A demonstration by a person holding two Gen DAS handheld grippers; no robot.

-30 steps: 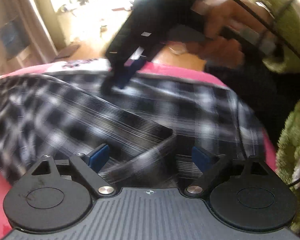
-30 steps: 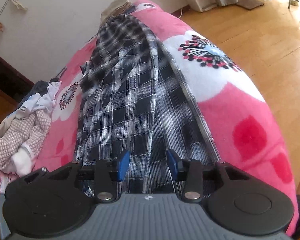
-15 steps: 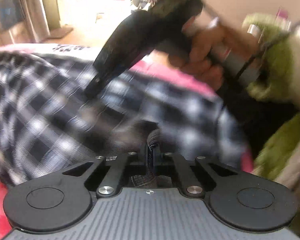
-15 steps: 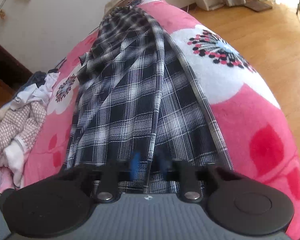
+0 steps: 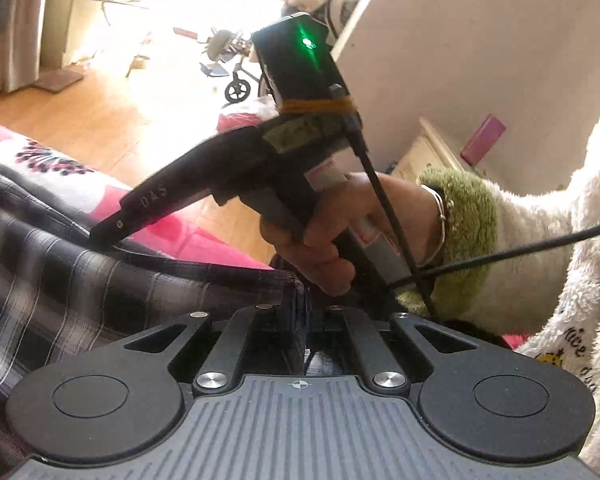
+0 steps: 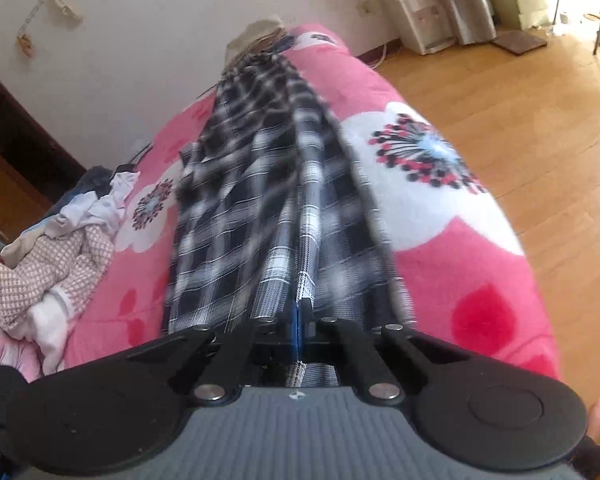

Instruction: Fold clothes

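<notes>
1. Left wrist view: the left gripper [image 5: 302, 312] has its jaws clamped together on a pinch of the plaid shirt [image 5: 72, 280], whose dark checked cloth spreads to the left over the pink blanket [image 5: 204, 240]. Further off, the right gripper [image 5: 104, 236] reaches down to the same shirt, gripped by a hand [image 5: 320, 248] in a green-cuffed fleece sleeve [image 5: 460, 240]. Its tips are hidden against the cloth here.

2. Right wrist view: the right gripper [image 6: 298, 320] also has its jaws shut tight on the near edge of the plaid shirt [image 6: 260, 208]. The shirt runs in a long bunched strip away along the bed [image 6: 440, 208], towards the far wall. A heap of other clothes [image 6: 52, 264] lies at the left edge of the bed, well apart from the shirt.

3. Step in hand: both grippers appear to have taken hold of the shirt's near end, so this looks like the start of a fold, with the cloth gripped at two points and beginning to lift.

4. Next move, as a judgement: the near end probably needs carrying up and over towards the far end, both holds kept level so the edge stays straight. The bunched pleats may want smoothing first.

5. Containers: none is visible; no basket or box shows in either view.
</notes>
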